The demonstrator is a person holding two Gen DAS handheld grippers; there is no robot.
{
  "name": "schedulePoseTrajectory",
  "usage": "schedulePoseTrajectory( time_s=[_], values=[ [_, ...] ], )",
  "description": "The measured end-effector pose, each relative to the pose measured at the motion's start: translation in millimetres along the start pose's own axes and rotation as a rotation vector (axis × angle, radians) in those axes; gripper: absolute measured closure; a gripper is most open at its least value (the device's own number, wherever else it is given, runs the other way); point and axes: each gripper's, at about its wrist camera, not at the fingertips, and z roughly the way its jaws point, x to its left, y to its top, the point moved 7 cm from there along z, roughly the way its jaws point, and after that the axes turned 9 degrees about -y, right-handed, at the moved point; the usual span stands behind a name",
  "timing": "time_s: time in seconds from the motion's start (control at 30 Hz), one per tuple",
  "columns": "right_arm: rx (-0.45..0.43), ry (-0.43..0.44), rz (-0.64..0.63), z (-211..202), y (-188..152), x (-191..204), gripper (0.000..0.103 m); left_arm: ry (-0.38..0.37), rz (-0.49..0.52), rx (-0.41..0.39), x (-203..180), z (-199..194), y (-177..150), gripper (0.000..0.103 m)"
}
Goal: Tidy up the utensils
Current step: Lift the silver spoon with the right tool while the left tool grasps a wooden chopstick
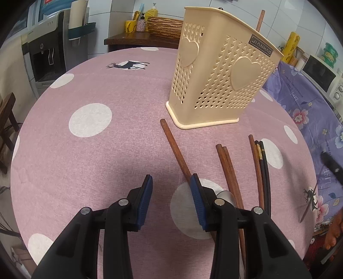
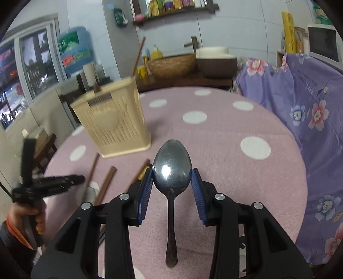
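Observation:
A cream perforated utensil holder (image 1: 216, 73) stands on the pink dotted table, with one brown chopstick (image 1: 260, 20) sticking out of it; the holder also shows in the right wrist view (image 2: 115, 120). Several brown and black chopsticks (image 1: 227, 167) lie in front of it. My left gripper (image 1: 171, 182) is open and empty; its right finger lies over one brown chopstick (image 1: 174, 148). My right gripper (image 2: 172, 175) holds a metal spoon (image 2: 172, 169) by the bowl, pads touching both edges, handle pointing back toward the camera.
The left gripper and the hand holding it (image 2: 42, 184) show at the left of the right wrist view. A purple floral cloth (image 2: 304, 128) covers furniture to the right. A woven basket (image 2: 171, 64) and bowls stand on a dark shelf behind the table.

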Motion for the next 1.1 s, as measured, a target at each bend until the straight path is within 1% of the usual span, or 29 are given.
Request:
schedulePoseTrajectory(
  time_s=[0.1, 0.27, 0.3, 0.4, 0.47, 0.5, 0.6, 0.7, 0.77, 0.9, 1.0, 1.1],
  values=[
    [-0.034, 0.010, 0.012, -12.8, 5.8, -0.9, 0.065, 0.001, 0.005, 0.000, -1.9, -0.4, 0.2, 0.066],
    [-0.044, 0.014, 0.029, -17.5, 3.6, -3.8, 0.065, -0.017, -0.009, 0.012, -4.1, 2.6, 5.5, 0.066],
    [-0.045, 0.013, 0.031, -16.7, 4.0, -4.0, 0.065, -0.014, -0.007, 0.015, -5.3, 4.2, 8.1, 0.067],
    [-0.057, 0.002, 0.030, -19.0, 4.4, -3.3, 0.065, -0.010, -0.006, 0.025, -9.1, 9.6, 14.3, 0.074],
    [-0.071, -0.011, 0.023, -21.6, 4.9, -2.2, 0.065, 0.016, -0.007, 0.038, -9.1, 17.3, 19.6, 0.080],
    [-0.077, -0.017, 0.017, -22.0, 4.9, -1.9, 0.065, 0.037, -0.009, 0.043, -7.6, 21.4, 21.6, 0.085],
    [-0.088, -0.032, 0.001, -24.4, 3.9, 0.3, 0.065, 0.082, -0.015, 0.047, -6.4, 30.2, 28.0, 0.090],
    [-0.083, -0.034, 0.003, -22.7, 2.4, -0.3, 0.065, 0.135, 0.001, 0.051, -7.5, 36.5, 35.4, 0.091],
    [-0.077, -0.033, 0.007, -20.8, 1.0, -0.7, 0.065, 0.154, 0.003, 0.058, -8.4, 39.5, 38.9, 0.092],
    [-0.070, -0.034, 0.014, -17.9, -0.9, -2.1, 0.065, 0.192, 0.045, 0.056, -12.5, 41.9, 39.4, 0.092],
    [-0.066, -0.037, 0.023, -15.2, -0.5, -4.0, 0.065, 0.198, 0.058, 0.047, -12.4, 41.4, 38.9, 0.093],
    [-0.066, -0.041, 0.025, -14.5, -0.7, -4.9, 0.065, 0.188, 0.057, 0.041, -11.7, 40.8, 39.5, 0.093]
  ],
)
